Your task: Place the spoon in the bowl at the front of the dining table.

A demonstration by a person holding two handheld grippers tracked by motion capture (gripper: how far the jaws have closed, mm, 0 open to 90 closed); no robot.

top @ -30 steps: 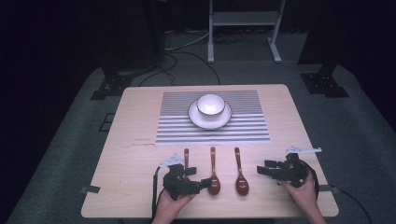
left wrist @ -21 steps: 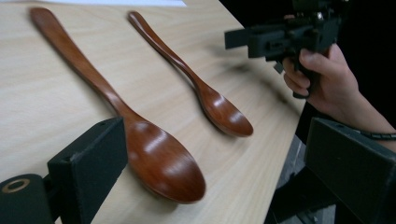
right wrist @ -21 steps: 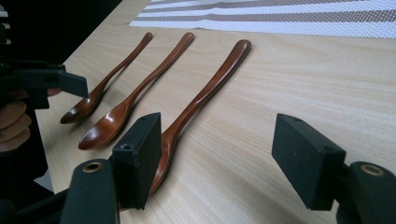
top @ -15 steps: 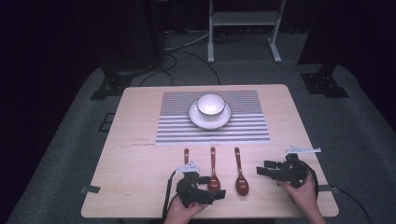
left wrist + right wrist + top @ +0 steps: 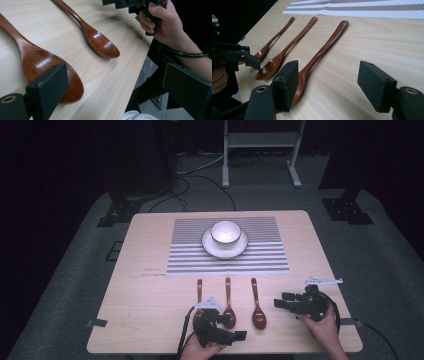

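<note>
Wooden spoons (image 5: pixel 229 300) lined up near edge; left gripper (image 5: pixel 235 335) open beside middle one, right gripper (image 5: pixel 280 303) open, grab next.

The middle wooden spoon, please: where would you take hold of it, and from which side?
Grip the middle wooden spoon by its slim handle, just above the bowl, coming from above with the left tongs spanning its width. It lies flat, bowl toward the near edge, with neighbouring spoons apart on both sides.
</note>
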